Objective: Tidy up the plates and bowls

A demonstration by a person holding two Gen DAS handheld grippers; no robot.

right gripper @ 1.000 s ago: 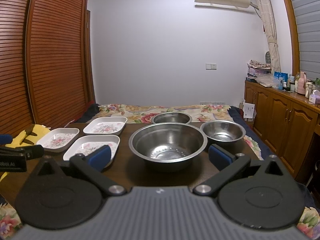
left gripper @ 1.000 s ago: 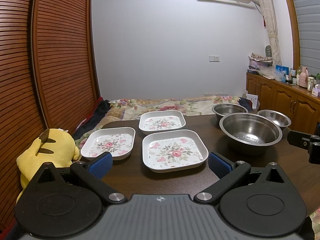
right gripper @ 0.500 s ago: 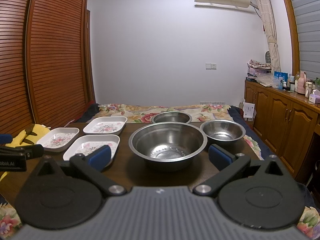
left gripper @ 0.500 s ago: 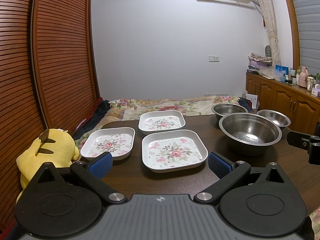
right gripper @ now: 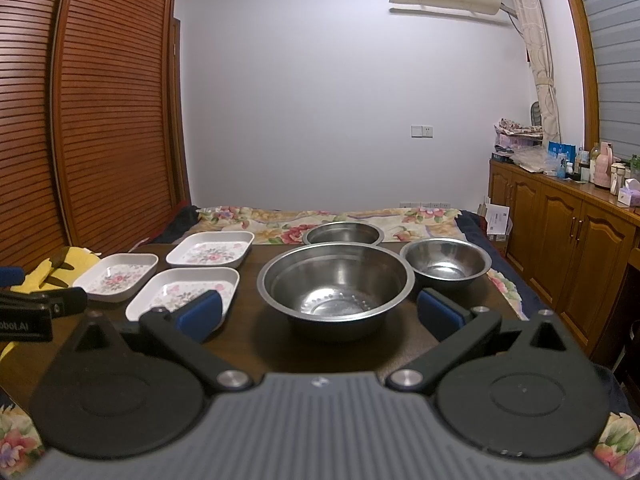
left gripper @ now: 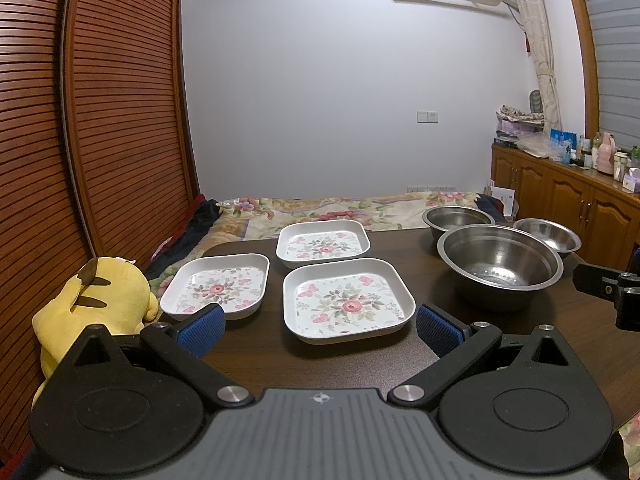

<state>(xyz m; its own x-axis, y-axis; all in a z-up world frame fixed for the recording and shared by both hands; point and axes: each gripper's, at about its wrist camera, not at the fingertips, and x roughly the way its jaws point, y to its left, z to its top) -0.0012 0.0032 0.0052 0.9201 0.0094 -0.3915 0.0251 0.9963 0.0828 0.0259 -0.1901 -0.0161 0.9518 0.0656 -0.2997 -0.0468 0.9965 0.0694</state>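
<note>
Three white square plates with flower prints lie on the dark wooden table (left gripper: 260, 360): a near plate (left gripper: 346, 300), a left plate (left gripper: 218, 286) and a far plate (left gripper: 323, 242). To their right stand three steel bowls: a large bowl (right gripper: 335, 280), a small bowl (right gripper: 445, 264) on the right and a far bowl (right gripper: 343, 234). My left gripper (left gripper: 318, 326) is open just short of the near plate. My right gripper (right gripper: 320, 312) is open in front of the large bowl. Neither holds anything.
A yellow plush toy (left gripper: 100, 300) sits off the table's left edge. A bed with a floral cover (left gripper: 340, 208) lies beyond the table. Wooden cabinets (right gripper: 560, 240) with bottles on top line the right wall; slatted wardrobe doors (left gripper: 100, 120) line the left.
</note>
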